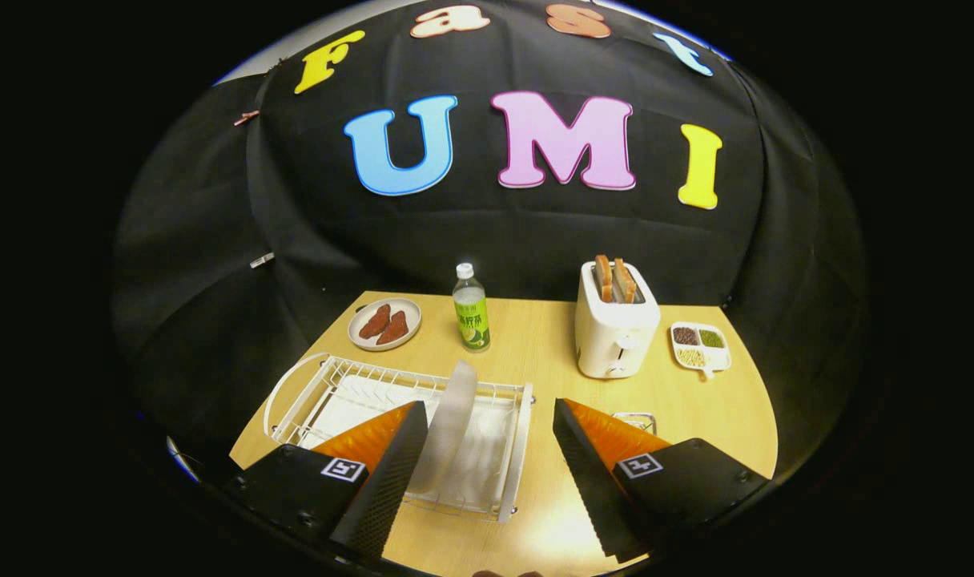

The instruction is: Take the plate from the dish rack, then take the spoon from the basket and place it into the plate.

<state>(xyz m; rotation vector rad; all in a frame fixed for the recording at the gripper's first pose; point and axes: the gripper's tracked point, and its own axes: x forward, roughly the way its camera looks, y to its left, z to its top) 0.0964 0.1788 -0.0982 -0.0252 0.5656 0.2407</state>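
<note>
Plate [448, 425] standing on edge in the white wire dish rack [327, 393], just beside the left finger, hand-held gripper [487, 481] spread wide and grasping nothing, basket's [635, 419] rim just past the right finger, toaster [615, 328] and bottle [471, 312] farther back on the desk [535, 336].

I saw bare table [535, 336] right of the rack [515, 449]. My spread fingers [391, 473] hung over the rack, the upright plate [451, 425] between them. Beyond the rack stood a bottle [471, 316] and toaster [615, 328].
</note>
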